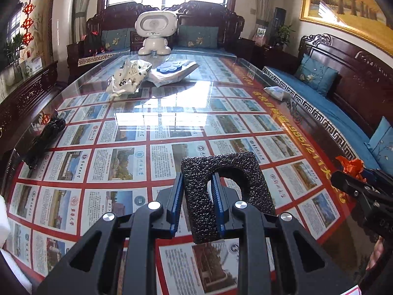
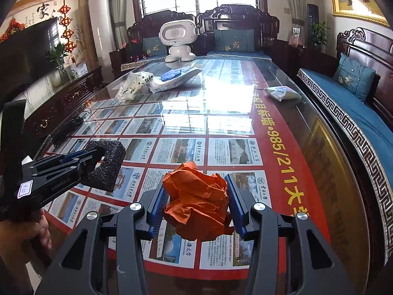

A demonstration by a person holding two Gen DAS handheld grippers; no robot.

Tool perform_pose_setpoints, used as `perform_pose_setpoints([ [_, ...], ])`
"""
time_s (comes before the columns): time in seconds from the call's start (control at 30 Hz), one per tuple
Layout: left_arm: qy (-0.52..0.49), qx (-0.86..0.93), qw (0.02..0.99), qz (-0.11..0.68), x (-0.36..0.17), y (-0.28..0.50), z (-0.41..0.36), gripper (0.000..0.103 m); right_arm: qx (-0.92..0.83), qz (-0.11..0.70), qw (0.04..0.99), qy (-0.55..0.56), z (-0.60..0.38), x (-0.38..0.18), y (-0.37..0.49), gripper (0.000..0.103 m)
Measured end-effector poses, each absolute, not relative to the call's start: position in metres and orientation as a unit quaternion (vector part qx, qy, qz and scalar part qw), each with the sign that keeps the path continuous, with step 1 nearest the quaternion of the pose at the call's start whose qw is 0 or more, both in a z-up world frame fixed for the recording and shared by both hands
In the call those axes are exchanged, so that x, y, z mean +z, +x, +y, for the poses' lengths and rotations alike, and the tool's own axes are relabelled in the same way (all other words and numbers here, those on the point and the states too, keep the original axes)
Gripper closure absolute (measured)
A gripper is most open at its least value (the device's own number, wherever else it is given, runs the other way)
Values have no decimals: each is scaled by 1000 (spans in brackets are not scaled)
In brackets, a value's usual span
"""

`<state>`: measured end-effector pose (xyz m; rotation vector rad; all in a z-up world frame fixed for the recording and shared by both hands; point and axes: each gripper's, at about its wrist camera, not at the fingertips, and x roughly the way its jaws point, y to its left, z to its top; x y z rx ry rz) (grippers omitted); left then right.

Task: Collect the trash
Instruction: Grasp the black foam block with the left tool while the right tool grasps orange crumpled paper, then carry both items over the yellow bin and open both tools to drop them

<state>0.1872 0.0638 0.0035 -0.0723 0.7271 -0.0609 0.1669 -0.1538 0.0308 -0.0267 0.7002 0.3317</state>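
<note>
My left gripper (image 1: 197, 184) is shut on a black foam piece (image 1: 235, 169) with a round hole, held a little above the glass table top (image 1: 172, 123). The same black foam piece (image 2: 108, 164) shows at the left of the right wrist view, in the left gripper (image 2: 95, 153). My right gripper (image 2: 196, 189) is shut on a crumpled orange paper ball (image 2: 196, 201), also lifted off the table. In the left wrist view the orange paper ball (image 1: 351, 167) peeks out at the far right edge.
A crumpled white plastic bag (image 1: 130, 76), a flat packet with blue discs (image 1: 172, 70) and a white robot toy (image 1: 154, 32) sit at the table's far end. A small white packet (image 1: 277, 92) lies near the right edge. Black cables (image 1: 44, 135) lie left. Sofas flank the table.
</note>
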Motion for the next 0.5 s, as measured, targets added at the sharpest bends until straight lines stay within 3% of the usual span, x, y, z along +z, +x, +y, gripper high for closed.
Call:
perform_pose_setpoints([
  [0.5, -9, -132, 942, 308, 48, 16, 16, 79, 166, 267, 949, -18, -193, 79, 12, 58],
])
